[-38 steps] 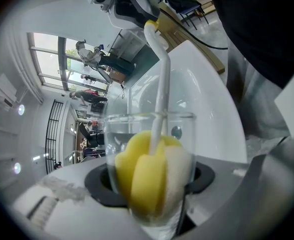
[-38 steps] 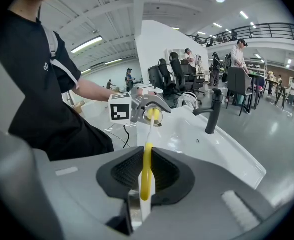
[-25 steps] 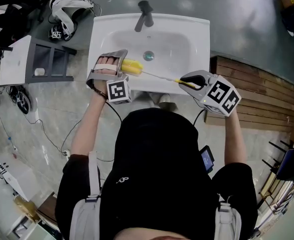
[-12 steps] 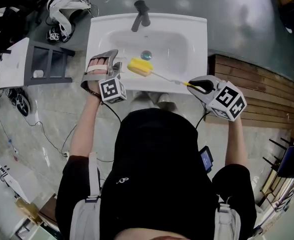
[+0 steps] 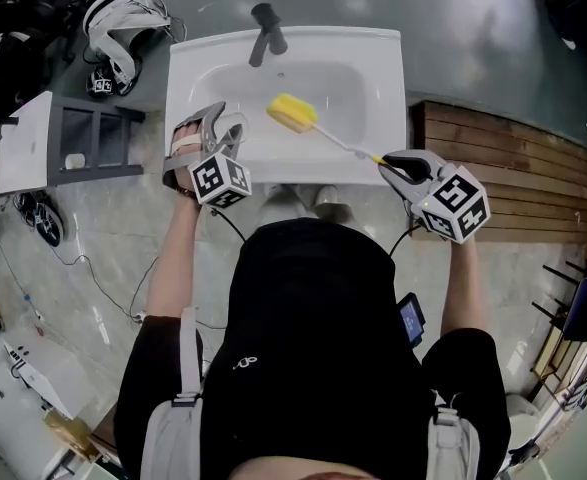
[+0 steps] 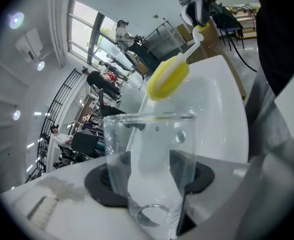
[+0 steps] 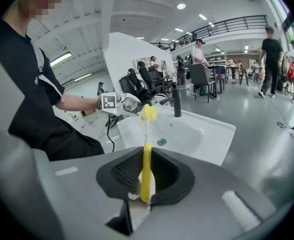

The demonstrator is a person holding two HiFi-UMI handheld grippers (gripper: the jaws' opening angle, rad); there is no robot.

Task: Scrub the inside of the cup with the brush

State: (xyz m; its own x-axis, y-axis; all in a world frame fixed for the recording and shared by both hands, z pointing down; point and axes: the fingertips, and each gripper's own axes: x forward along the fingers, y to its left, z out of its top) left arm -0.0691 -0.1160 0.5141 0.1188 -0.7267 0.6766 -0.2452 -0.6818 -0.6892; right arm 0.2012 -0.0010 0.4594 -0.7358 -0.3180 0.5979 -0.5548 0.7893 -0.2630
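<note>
Left gripper [image 5: 220, 130]: we see it clamped on the clear glass cup [image 6: 151, 151], a dark pad pressing the lower wall on each side, with the mouth pointing out over the white sink [image 5: 378, 83].

Right gripper [image 5: 395, 164]: its jaws are closed on the yellow handle of the brush [image 7: 146, 166].

The stem runs out over the basin. The yellow sponge head [image 5: 293, 113] is outside the cup, near its rim but apart from it.
</note>
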